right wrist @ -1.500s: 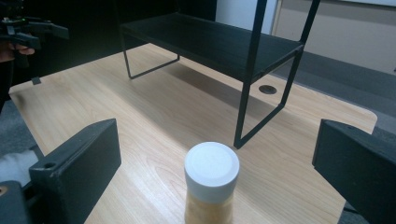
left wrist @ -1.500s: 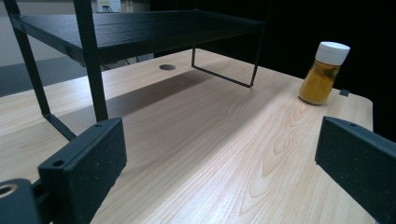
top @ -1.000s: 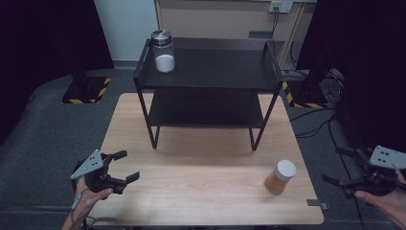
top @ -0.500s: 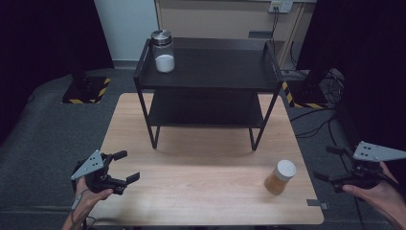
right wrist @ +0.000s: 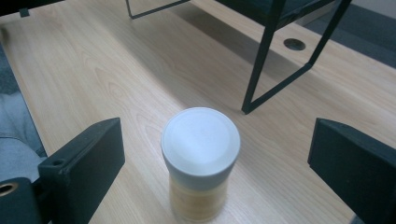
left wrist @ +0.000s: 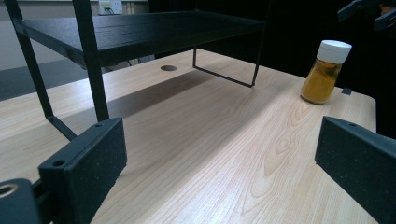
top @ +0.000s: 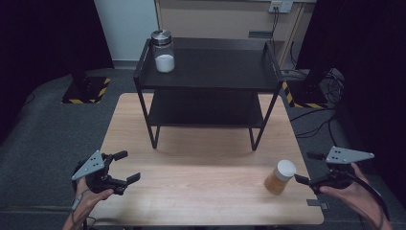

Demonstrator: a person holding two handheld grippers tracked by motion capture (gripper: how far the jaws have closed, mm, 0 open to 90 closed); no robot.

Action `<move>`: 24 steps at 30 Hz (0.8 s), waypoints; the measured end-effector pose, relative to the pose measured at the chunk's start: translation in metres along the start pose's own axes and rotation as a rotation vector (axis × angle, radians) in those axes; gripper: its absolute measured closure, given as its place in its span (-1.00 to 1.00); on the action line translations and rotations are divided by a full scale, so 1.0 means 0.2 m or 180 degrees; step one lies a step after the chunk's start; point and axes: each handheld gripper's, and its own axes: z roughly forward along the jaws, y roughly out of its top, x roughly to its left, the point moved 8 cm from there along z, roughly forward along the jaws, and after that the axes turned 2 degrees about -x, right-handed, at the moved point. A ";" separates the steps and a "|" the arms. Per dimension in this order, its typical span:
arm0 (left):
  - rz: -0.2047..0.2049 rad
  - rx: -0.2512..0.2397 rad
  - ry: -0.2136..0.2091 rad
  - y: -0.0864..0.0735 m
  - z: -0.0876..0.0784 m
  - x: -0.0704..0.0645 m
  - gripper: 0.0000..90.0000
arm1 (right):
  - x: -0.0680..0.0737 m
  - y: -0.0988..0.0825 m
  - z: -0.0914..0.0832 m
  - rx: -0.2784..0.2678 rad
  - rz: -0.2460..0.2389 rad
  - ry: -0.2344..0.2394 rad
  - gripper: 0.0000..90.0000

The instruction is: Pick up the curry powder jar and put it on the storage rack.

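The right hand-held gripper (top: 306, 167) is low over the bench (top: 201, 191), its jaws spread wide and just easing inward a touch, pads clear of everything. Straight ahead of it, just off the jaw tips, stands the spice jar (top: 280, 177): upright, white cap, yellow-orange powder inside. In the right gripper view the spice jar (right wrist: 201, 163) sits dead centre in the gap between the two black jaws, beyond their tips, with bare wood on either side of it; no contact with either pad.

Over on the other side, the left hand-held gripper (top: 122, 166) hovers above the bench, jaws also spread apart, nothing between them. From its camera the spice jar (left wrist: 325, 71) is well ahead and off to the right of its jaws, with the bench (left wrist: 210, 140) stretching out in between.

Beyond both grippers stands the black shelf rack (top: 206, 79), its legs planted on the far half of the bench. Up on its top shelf, at the far left corner, a glass jar (top: 163, 51) with a metal lid, white powder in the bottom, well apart from either gripper.
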 end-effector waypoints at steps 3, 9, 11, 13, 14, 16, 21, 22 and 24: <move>0.0002 0.0002 0.0004 0.00 0.00 0.00 -0.98 | 0.00 -0.01 0.05 0.0050 -0.0005 0.0045 -0.90; 0.0014 0.0000 0.0001 0.00 0.00 0.00 -0.97 | 0.01 -0.04 0.15 0.0184 -0.0028 0.0055 -0.89; 0.0014 -0.0003 0.0002 0.00 -0.01 0.00 -0.97 | 0.01 -0.05 0.18 0.0184 0.0010 0.0066 -0.89; 0.0013 0.0004 0.0003 0.00 0.00 0.00 -0.97 | 0.00 -0.07 0.21 0.0178 0.0068 0.0088 -0.87; 0.0014 0.0004 0.0002 0.00 0.00 0.00 -0.97 | 0.00 -0.08 0.22 0.0212 0.0044 0.0076 -0.84; 0.0019 -0.0001 -0.0002 0.00 0.00 0.00 -0.97 | 0.00 -0.09 0.24 0.0212 0.0007 0.0066 -0.77; 0.0022 0.0007 0.0003 0.00 0.00 0.00 -0.97 | 0.00 -0.12 0.28 0.0206 -0.0004 0.0112 -0.55; 0.0022 0.0000 0.0005 0.00 0.00 0.00 -0.97 | 0.00 -0.12 0.29 0.0223 -0.0006 0.0118 -0.49; 0.0023 0.0001 0.0008 0.00 -0.01 0.00 -0.97 | 0.02 -0.13 0.30 0.0234 -0.0128 0.0090 -0.29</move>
